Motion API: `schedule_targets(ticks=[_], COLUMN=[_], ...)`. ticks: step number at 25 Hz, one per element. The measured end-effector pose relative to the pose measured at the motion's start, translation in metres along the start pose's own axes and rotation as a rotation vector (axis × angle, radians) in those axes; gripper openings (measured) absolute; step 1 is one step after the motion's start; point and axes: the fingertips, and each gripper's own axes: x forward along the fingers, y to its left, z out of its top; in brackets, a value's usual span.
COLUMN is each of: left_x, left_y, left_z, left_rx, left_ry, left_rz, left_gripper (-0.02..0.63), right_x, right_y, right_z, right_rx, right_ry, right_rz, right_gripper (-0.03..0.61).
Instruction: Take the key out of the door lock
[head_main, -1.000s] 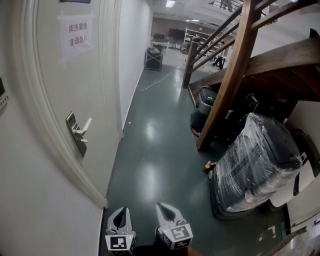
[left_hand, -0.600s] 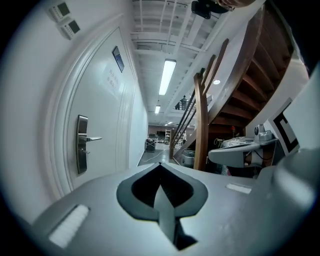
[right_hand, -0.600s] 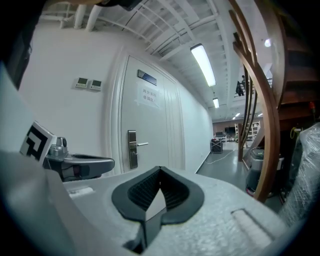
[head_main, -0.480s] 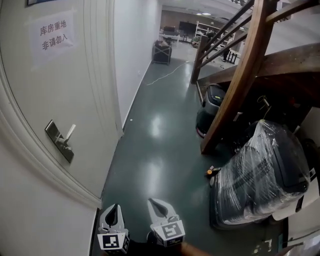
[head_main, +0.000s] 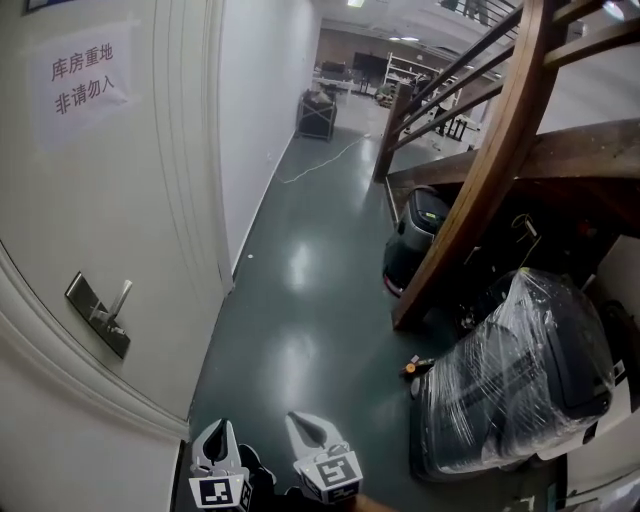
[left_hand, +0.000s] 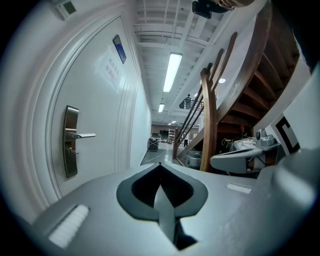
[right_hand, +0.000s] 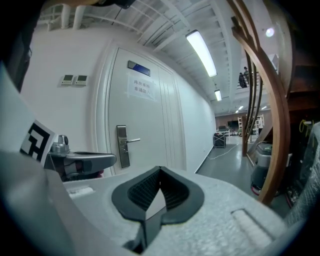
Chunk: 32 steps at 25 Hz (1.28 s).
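both tools are clenched on nothing: the left hand-held gripper (head_main: 218, 432) shows its jaws pressed tip to tip in its own view, and the right hand-held gripper (head_main: 308, 428) shows the same, with no object between either pair. the task's thing sits in the white panelled door (head_main: 130, 200), which stands to the left of both grippers. on it is a brushed-metal lock plate (head_main: 85, 300), ahead of, above and left of the grippers and well apart from them. a silver lever handle (head_main: 121, 296) juts from the plate, and just under it, a small metal stub that i take to be the key (left_hand: 73, 150) pokes out. it is too small to read its shape. judging by that stub, the key's long axis runs straight out of the door face toward the corridor, crosswise to the way the grippers point, so the pull would be to the right, away from the door. the left hand-held gripper is beside the door and nearer the lock; the right one is further out over the green floor (head_main: 300, 300). count: one door, one lock plate, one lever handle, one key, two grippers.
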Motion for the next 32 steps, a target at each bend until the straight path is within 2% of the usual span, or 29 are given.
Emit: schedule_targets(ticks=[4, 8, 15, 19, 21, 24, 29, 32], left_x=[0.043, 0.080, 0.104, 0.096, 0.089, 0.080, 0.066, 0.059], left_y=[0.028, 0.065, 0.138, 0.170, 0.183, 0.210, 0.250, 0.270], left_z=[0.010, 0.030, 0.047, 0.050, 0.050, 0.053, 0.044, 0.028], left_rx=[-0.020, -0.035, -0.039, -0.039, -0.034, -0.029, -0.021, -0.029], left_ry=[-0.016, -0.052, -0.091, -0.118, -0.121, -0.127, -0.130, -0.108], left_rz=[-0.003, 0.019, 0.092, 0.176, 0.219, 0.291, 0.470, 0.584], left_gripper=[0.017, 0.017, 0.018, 0.018, 0.018, 0.018, 0.018, 0.018], right_x=[0.045, 0.098, 0.177, 0.204, 0.219, 0.248, 0.292, 0.316], right_y=[-0.014, -0.021, 0.008, 0.027, 0.038, 0.062, 0.101, 0.124], right_z=[0.011, 0.035, 0.063, 0.069, 0.074, 0.074, 0.061, 0.056], right_rx=[-0.031, -0.034, -0.069, -0.062, -0.034, 0.031, 0.096, 0.099], right_ry=[0.039, 0.034, 0.041, 0.050, 0.053, 0.068, 0.156, 0.198], right_rz=[-0.017, -0.011, 0.094, 0.171, 0.228, 0.365, 0.585, 0.702], right_gripper=[-0.008, -0.008, -0.008, -0.008, -0.008, -0.008, -0.008, -0.008])
